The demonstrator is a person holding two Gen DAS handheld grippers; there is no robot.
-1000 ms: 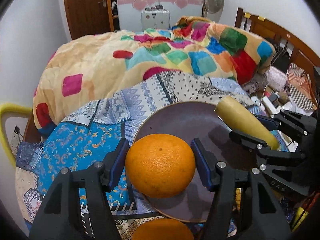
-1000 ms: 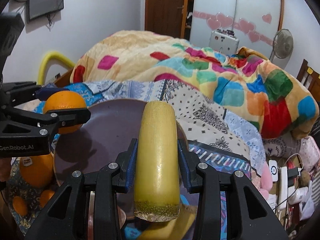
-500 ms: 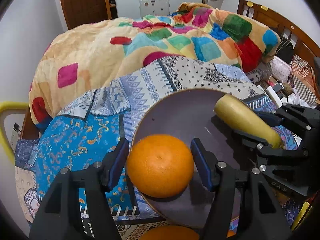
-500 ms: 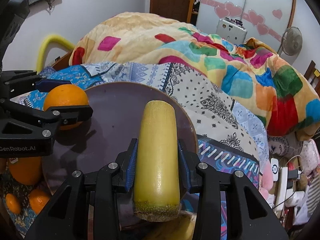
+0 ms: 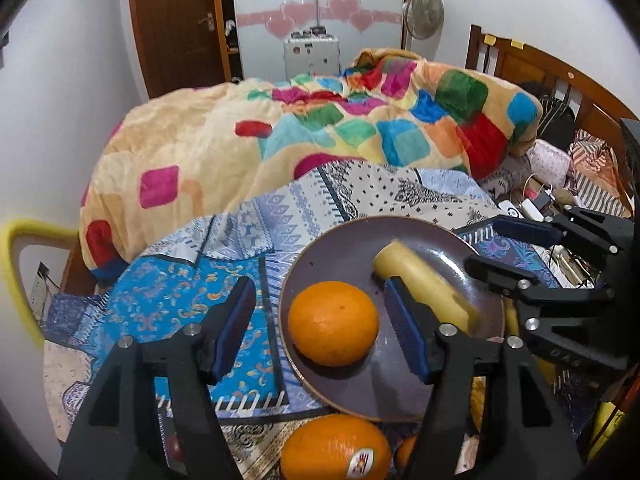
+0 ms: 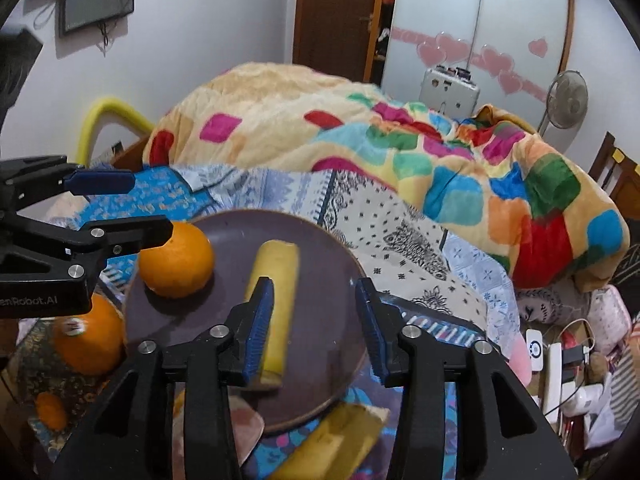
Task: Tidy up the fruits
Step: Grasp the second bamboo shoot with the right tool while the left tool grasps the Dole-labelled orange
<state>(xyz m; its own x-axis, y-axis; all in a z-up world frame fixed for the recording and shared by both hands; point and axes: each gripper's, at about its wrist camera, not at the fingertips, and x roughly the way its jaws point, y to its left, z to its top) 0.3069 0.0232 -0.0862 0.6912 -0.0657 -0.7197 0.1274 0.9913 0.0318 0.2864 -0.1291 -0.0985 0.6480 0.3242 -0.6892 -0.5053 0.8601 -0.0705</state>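
A dark purple plate [image 5: 340,244] [image 6: 320,320] lies on the patterned bedsheet. An orange [image 5: 333,323] [image 6: 176,260] rests on its left part. A yellow cylindrical fruit piece [image 5: 424,284] [image 6: 276,292] lies on the plate beside the orange. My left gripper [image 5: 320,324] is open, its fingers standing apart from the orange on either side. My right gripper [image 6: 316,324] is open above the plate, and the yellow piece lies by its left finger, free of the pads.
A stickered orange [image 5: 336,448] [image 6: 86,336] and a smaller orange [image 6: 50,410] lie near the plate's front edge. A yellow fruit [image 6: 332,440] lies below the plate. A colourful blanket [image 5: 320,136] is heaped behind. Chargers and cables [image 6: 560,356] clutter the right side.
Both grippers have opened. The orange and the yellow piece have left the jaws and now lie on the plate. Both grippers have drawn back a little.
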